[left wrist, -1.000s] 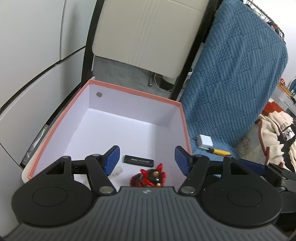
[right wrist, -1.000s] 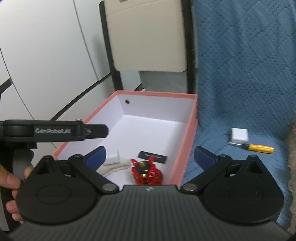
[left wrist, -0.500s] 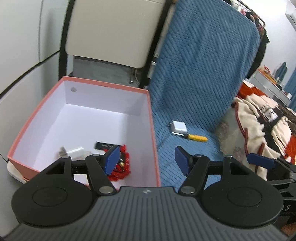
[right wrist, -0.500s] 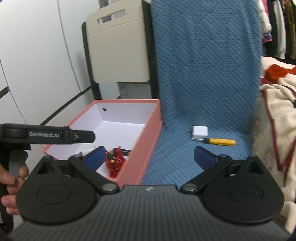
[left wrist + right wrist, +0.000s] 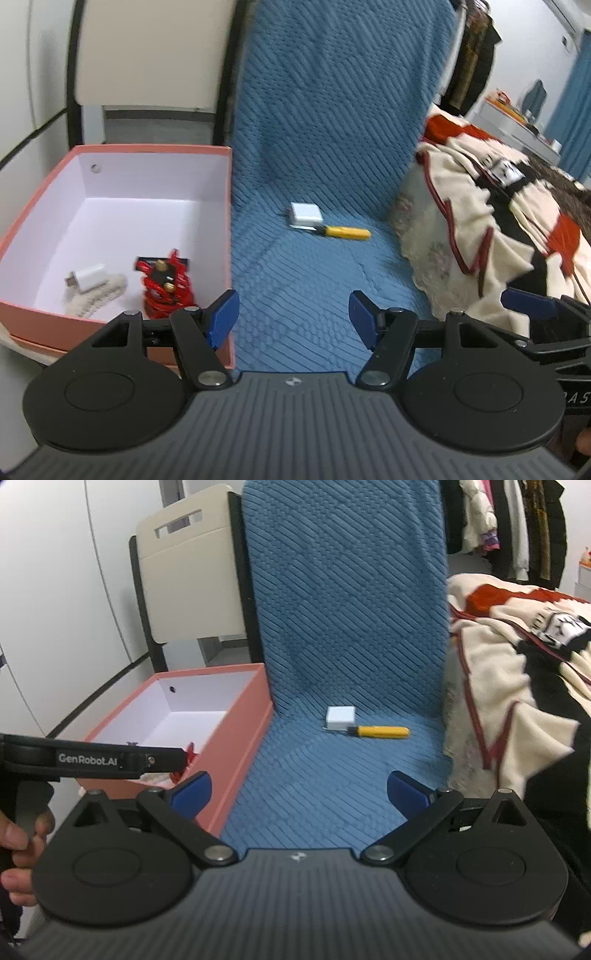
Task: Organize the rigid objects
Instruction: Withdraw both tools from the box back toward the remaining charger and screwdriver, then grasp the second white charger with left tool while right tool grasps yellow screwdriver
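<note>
A white charger block and a yellow-handled screwdriver are seen lying on the blue quilted cover, touching or nearly touching at the tool's dark tip; which of the two cannot be told, as the view is blurred there. The pink box stands to the left, holding a red cable bundle, a white adapter and a black strip behind them.

Both the left tongs and the right tongs are held released and empty, near the viewer and well apart from the pair.

Because the two items sit so close, one is likely to be nudged or dragged when the other is grasped. The thin handle could be rolled on the ribbed fabric. The smooth block could be squeezed out if caught on a corner. The box's near wall could be clipped when an item is carried over.
</note>
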Action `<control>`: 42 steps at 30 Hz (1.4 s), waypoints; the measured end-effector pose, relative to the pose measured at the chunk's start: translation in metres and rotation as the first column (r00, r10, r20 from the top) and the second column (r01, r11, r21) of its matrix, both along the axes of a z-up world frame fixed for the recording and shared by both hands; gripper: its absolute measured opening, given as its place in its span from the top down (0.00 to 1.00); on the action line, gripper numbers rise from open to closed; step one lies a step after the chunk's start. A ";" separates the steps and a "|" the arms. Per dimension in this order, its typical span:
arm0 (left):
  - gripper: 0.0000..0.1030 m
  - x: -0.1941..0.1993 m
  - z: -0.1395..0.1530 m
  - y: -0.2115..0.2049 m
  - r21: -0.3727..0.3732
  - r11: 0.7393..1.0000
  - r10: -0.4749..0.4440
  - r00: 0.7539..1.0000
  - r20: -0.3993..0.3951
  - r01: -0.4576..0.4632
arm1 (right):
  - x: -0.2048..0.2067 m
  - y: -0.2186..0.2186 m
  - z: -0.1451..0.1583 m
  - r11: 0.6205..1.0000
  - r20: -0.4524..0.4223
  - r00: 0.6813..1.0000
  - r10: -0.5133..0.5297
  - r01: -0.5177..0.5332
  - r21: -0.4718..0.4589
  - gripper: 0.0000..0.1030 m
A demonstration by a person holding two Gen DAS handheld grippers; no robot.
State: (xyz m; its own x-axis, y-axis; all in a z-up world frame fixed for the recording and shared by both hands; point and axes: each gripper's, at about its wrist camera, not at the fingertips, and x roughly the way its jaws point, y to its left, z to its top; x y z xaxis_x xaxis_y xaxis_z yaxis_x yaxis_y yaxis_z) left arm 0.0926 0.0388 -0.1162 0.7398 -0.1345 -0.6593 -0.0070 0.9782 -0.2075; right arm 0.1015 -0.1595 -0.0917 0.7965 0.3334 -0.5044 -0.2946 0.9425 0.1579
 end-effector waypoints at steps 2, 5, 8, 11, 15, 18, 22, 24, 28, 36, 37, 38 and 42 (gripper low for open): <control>0.31 -0.001 -0.003 -0.009 0.007 1.000 -0.009 1.000 -0.005 0.009 | -0.003 -0.009 -0.004 1.000 -0.004 1.000 -0.014 0.014 0.002 0.00; 0.31 0.003 -0.008 -0.021 0.018 1.000 -0.021 1.000 -0.017 0.021 | -0.005 -0.021 -0.010 1.000 -0.002 1.000 -0.022 0.022 0.005 0.00; 0.31 0.013 -0.019 -0.031 0.025 0.999 -0.040 0.999 -0.022 0.041 | -0.004 -0.028 -0.020 0.999 -0.007 0.999 -0.034 0.034 -0.005 0.00; 0.31 0.027 -0.031 -0.037 0.022 0.999 -0.042 0.998 -0.055 0.043 | -0.001 -0.031 -0.033 0.999 -0.015 0.999 -0.033 0.033 -0.012 0.00; 0.31 0.049 -0.042 -0.044 0.039 0.999 -0.029 0.998 -0.062 0.031 | 0.012 -0.033 -0.048 0.998 -0.035 0.998 -0.057 0.057 -0.009 0.00; 0.31 0.068 -0.046 -0.046 0.030 0.999 -0.030 0.998 -0.063 0.032 | 0.023 -0.034 -0.056 0.998 -0.036 0.997 -0.068 0.068 -0.006 0.00; 0.31 0.096 -0.054 -0.052 0.033 0.999 -0.041 0.997 -0.058 0.043 | 0.041 -0.034 -0.061 0.997 -0.035 0.996 -0.077 0.078 0.004 0.00; 0.31 0.111 -0.059 -0.054 0.027 0.999 -0.044 0.997 -0.063 0.046 | 0.050 -0.033 -0.062 0.997 -0.026 0.997 -0.076 0.075 -0.004 0.00; 0.31 0.143 -0.073 -0.059 0.030 0.998 -0.061 0.994 -0.087 0.064 | 0.073 -0.030 -0.064 0.996 -0.016 0.996 -0.084 0.084 -0.011 0.00; 0.31 0.192 -0.090 -0.056 0.027 0.996 -0.078 0.992 -0.102 0.081 | 0.118 -0.023 -0.073 0.998 -0.032 0.997 -0.066 0.066 -0.022 0.00; 0.31 0.199 -0.091 -0.056 0.029 0.996 -0.076 0.992 -0.104 0.080 | 0.123 -0.020 -0.075 0.998 -0.035 0.997 -0.063 0.062 -0.026 0.00; 0.31 0.203 -0.091 -0.055 0.030 0.997 -0.074 0.992 -0.103 0.077 | 0.127 -0.018 -0.077 0.998 -0.035 0.998 -0.058 0.057 -0.028 0.00; 0.29 0.225 -0.093 -0.056 0.030 0.997 -0.070 0.993 -0.099 0.074 | 0.143 -0.009 -0.085 0.999 -0.029 0.999 -0.031 0.030 -0.032 0.00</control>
